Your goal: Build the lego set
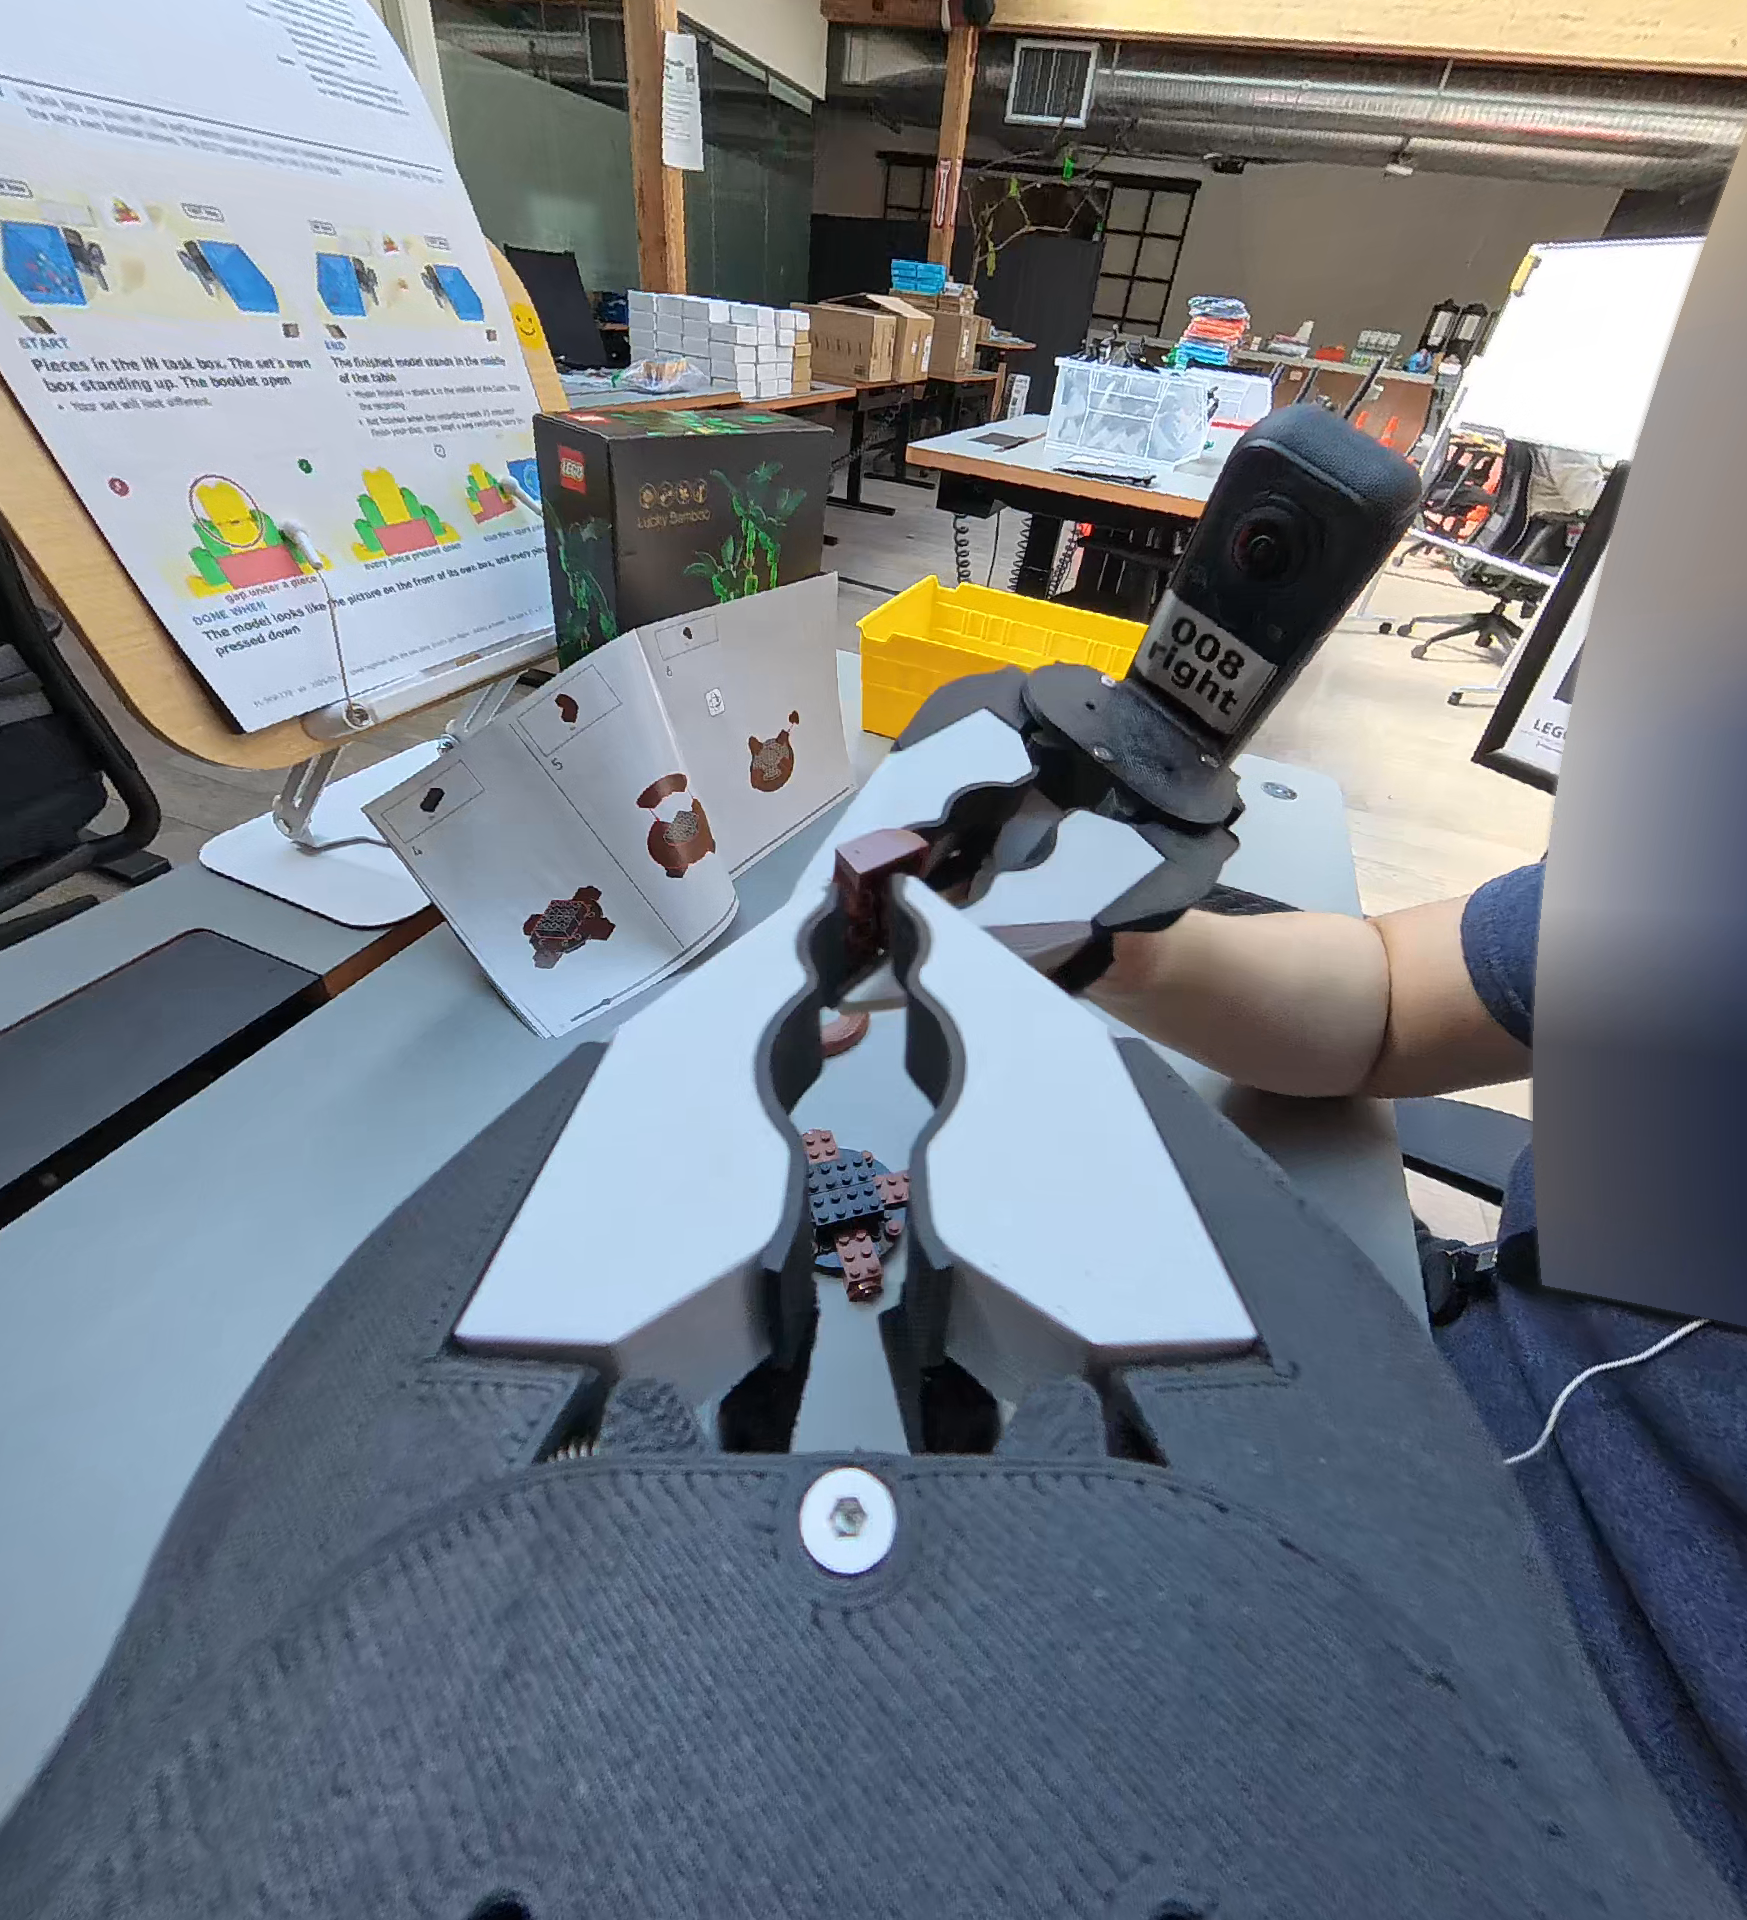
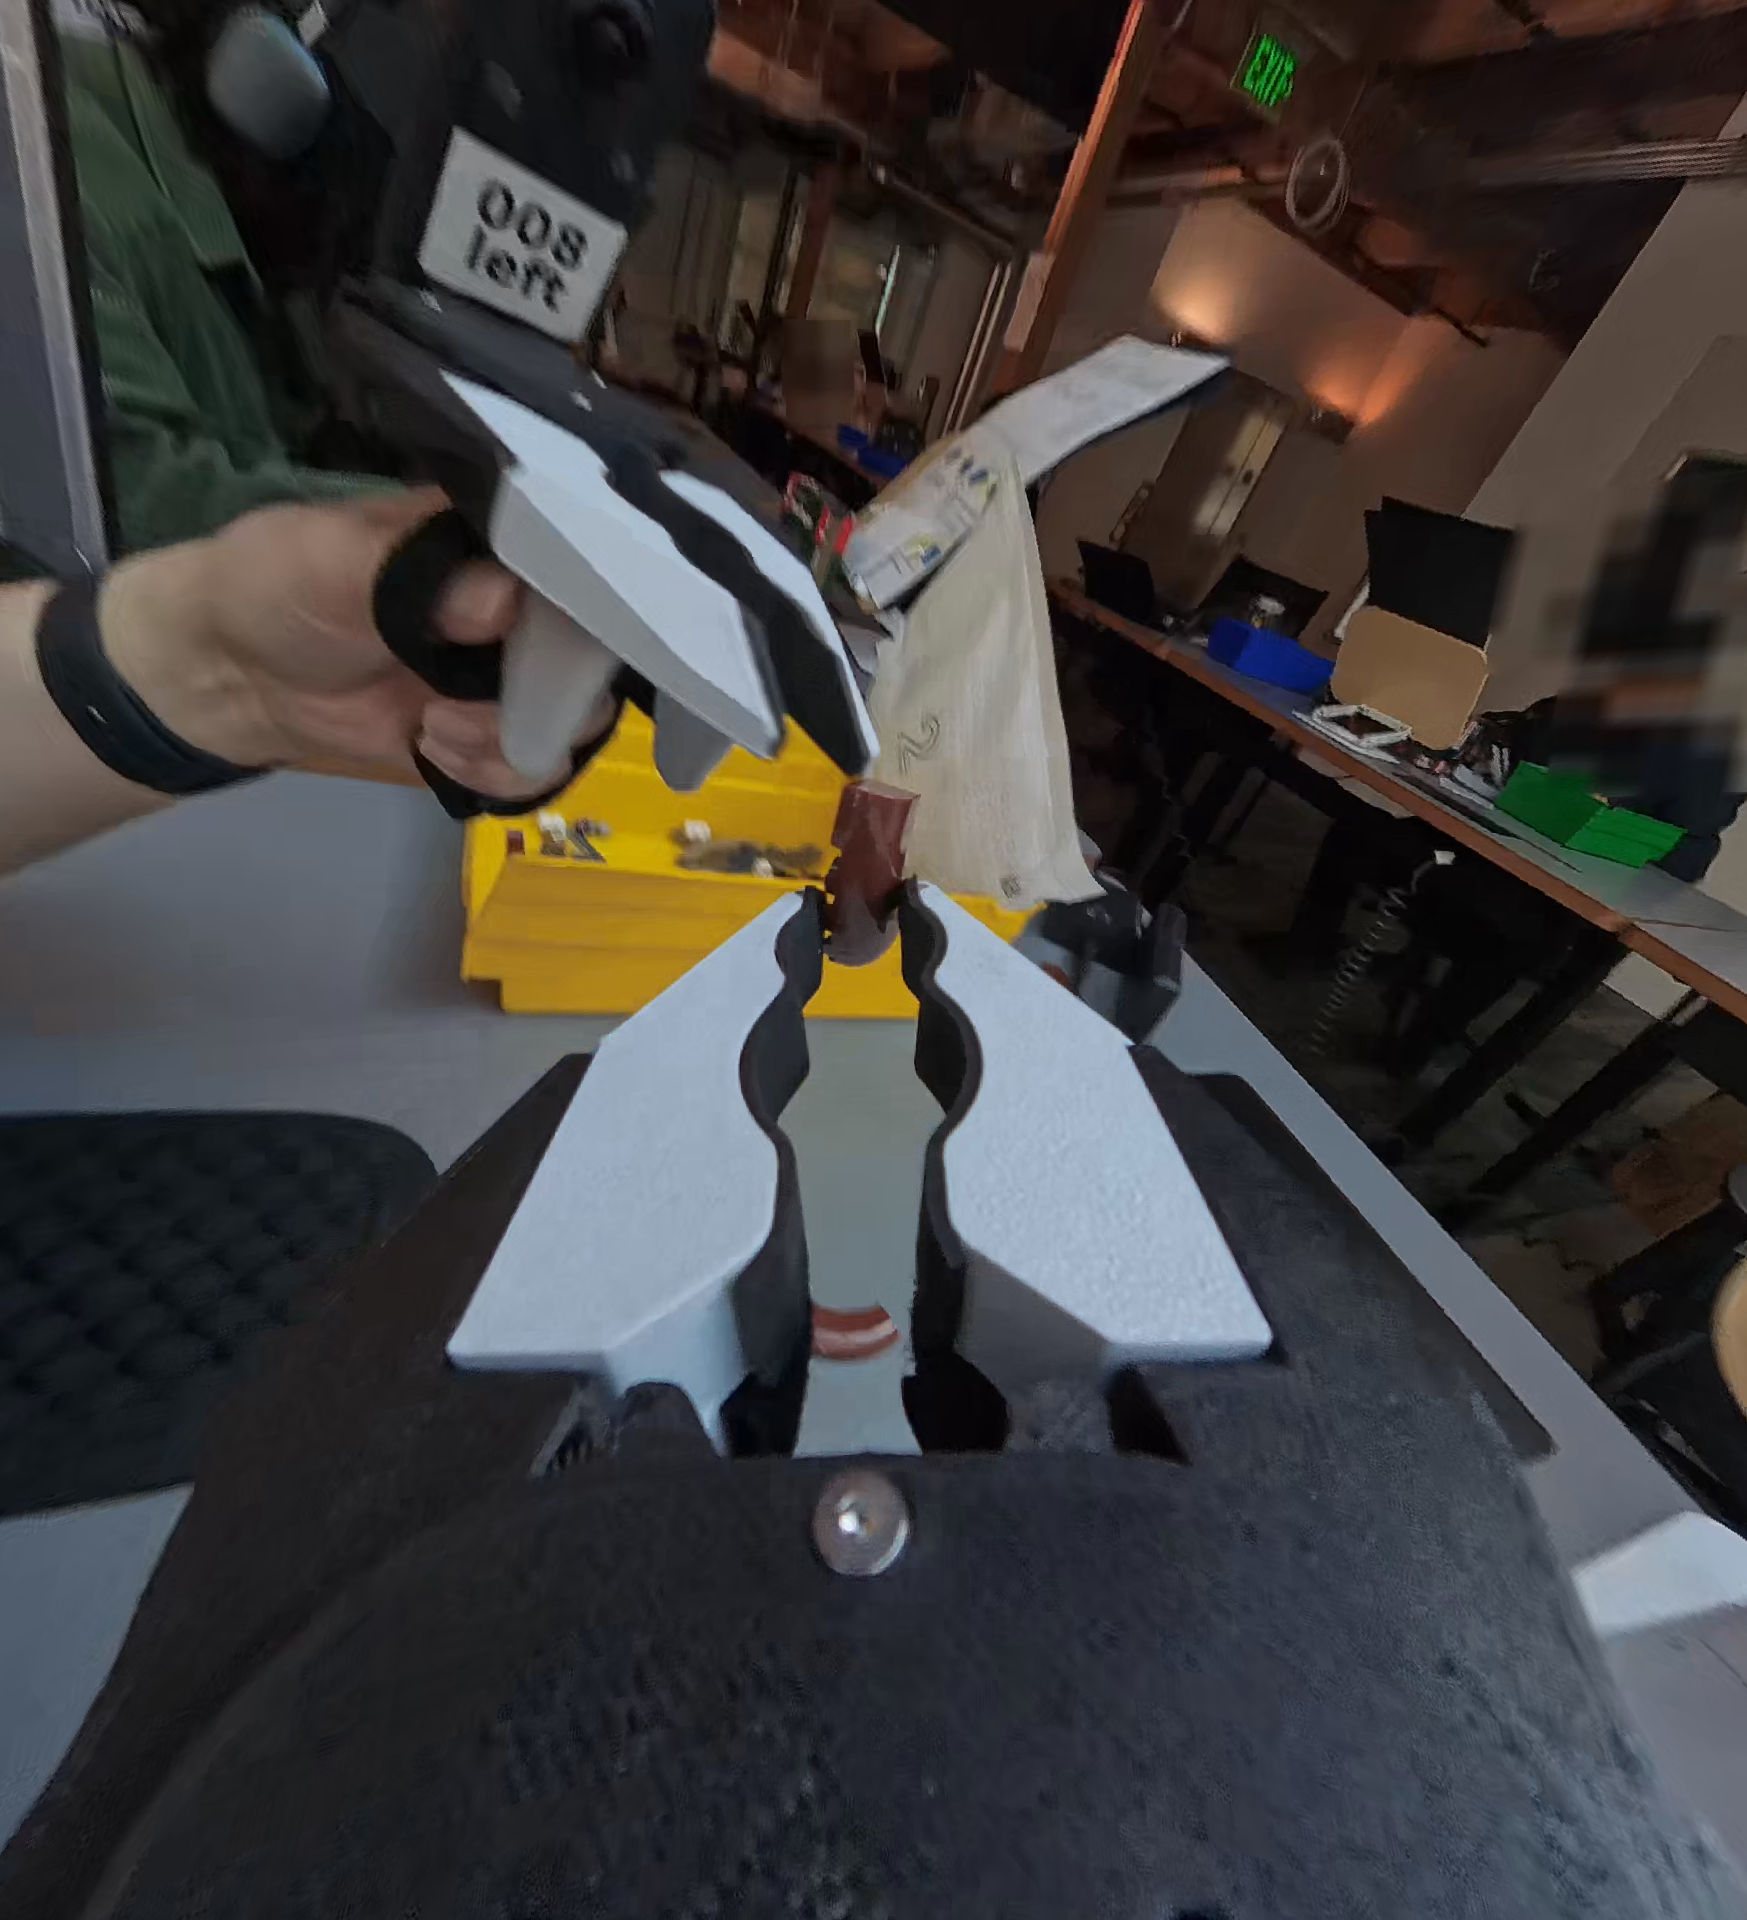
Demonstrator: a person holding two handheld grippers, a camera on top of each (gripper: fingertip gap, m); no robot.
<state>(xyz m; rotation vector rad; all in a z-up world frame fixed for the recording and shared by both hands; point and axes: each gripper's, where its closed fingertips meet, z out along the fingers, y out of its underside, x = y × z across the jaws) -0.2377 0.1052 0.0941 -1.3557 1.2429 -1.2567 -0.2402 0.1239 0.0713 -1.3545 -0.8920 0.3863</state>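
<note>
A small brown Lego piece (image 1: 879, 857) is held in the air between both grippers. My right gripper (image 2: 858, 904) is shut on its lower end (image 2: 874, 831). In the left wrist view the right gripper (image 1: 936, 847) comes in from the right. My left gripper (image 1: 864, 904) has its jaws narrowed on the studded part of the same piece. In the right wrist view its tips (image 2: 853, 764) sit at the piece's top. The part-built model (image 1: 853, 1205), dark blue and brown plates, lies on the grey table (image 1: 225, 1195) below the left jaws.
A round brown piece (image 1: 843, 1029) lies on the table, also in the right wrist view (image 2: 853, 1330). The open booklet (image 1: 620, 810), Lego box (image 1: 682, 520) and instruction sheet on a stand (image 1: 225, 364) are behind. A yellow bin (image 2: 640, 883) holds loose pieces beside a paper bag (image 2: 973, 727). The grippers are tip to tip, or close to it. My right tips are roughly 20 centimetres from the part-built model (image 1: 853, 1205).
</note>
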